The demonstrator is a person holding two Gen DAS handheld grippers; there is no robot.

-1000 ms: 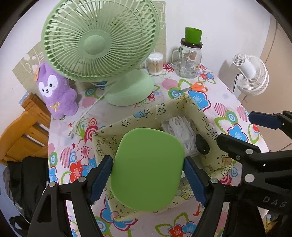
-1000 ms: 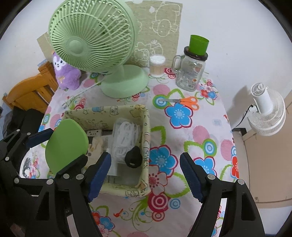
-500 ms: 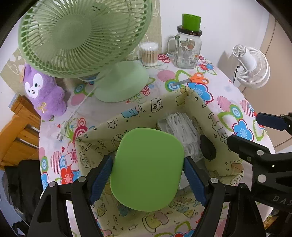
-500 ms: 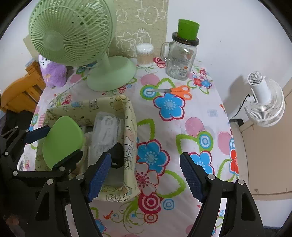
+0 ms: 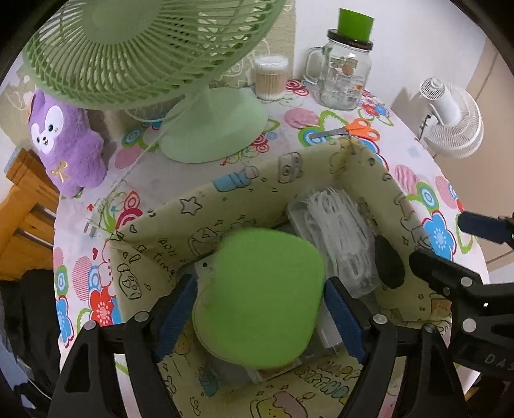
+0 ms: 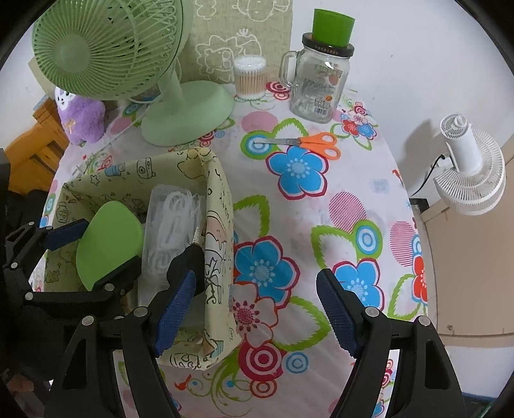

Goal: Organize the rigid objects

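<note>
Left gripper [image 5: 261,316]: it is closed on the green lid [image 5: 260,297], one blue pad on each side edge. Gripper and lid are low inside the box [image 5: 231,196]. In the right wrist view the same gripper [image 6: 91,254] is at the left, with the lid [image 6: 107,238] between its fingers.

Right gripper [image 6: 255,318]: wide open, nothing between its fingers. Its left finger is over the box's right wall, its right finger over the tablecloth [image 6: 321,225]. In the left wrist view it [image 5: 459,244] comes in from the right edge, over the box's right wall.

Lid: flat, rounded, bright green, tilted. It is inside the box, over a white item at the bottom that I cannot identify.

Box: soft yellow fabric with cartoon prints, open top, standing on the tablecloth. To the right of the lid it holds a clear pack of white cords [image 5: 340,238] and a black item [image 5: 388,267] against the right wall.

Scissors [image 6: 305,143]: orange handles, flat on the tablecloth, beyond the box.

Fan [image 5: 154,51]: green, its base just behind the box.

Plush [image 5: 66,141]: purple, left of the fan base.

Swabs [image 6: 250,77]: round clear tub near the wall.

Jar [image 6: 318,85]: glass mug with handle, a green cup [image 6: 333,26] on its lid, right of the swabs.

White fan [image 6: 469,167]: off the table, at the right.
</note>
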